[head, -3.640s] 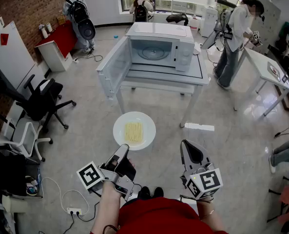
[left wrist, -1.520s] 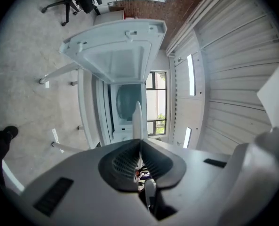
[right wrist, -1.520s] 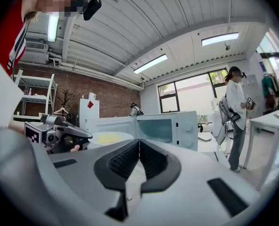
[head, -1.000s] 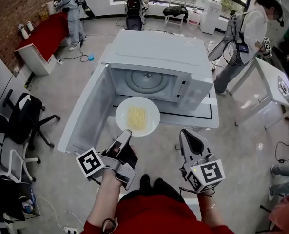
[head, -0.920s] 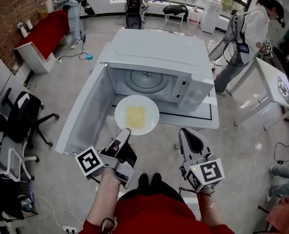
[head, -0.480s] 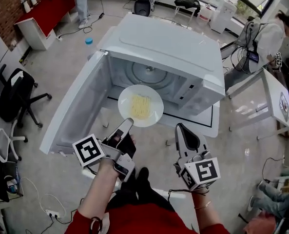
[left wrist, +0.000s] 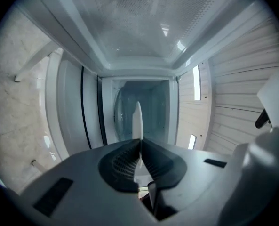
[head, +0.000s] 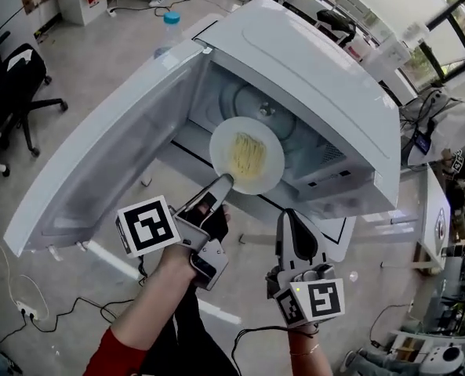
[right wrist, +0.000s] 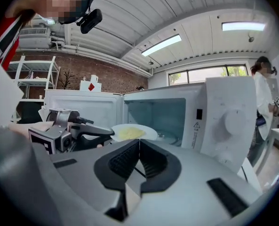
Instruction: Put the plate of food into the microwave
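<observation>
Plate (head: 246, 154) rim between left gripper (head: 226, 180) fingers (head: 213, 191), at microwave (head: 295, 61) opening.

The head view looks steeply down on the open microwave (head: 295, 77). The left gripper view faces straight into it, close; the right gripper view stands farther back. All share the plate (head: 270, 171).

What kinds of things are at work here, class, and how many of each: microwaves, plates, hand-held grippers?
Microwave: 1
Plate: 1
Hand-held grippers: 2 (left hand-held gripper, right hand-held gripper)
Total: 4
</observation>
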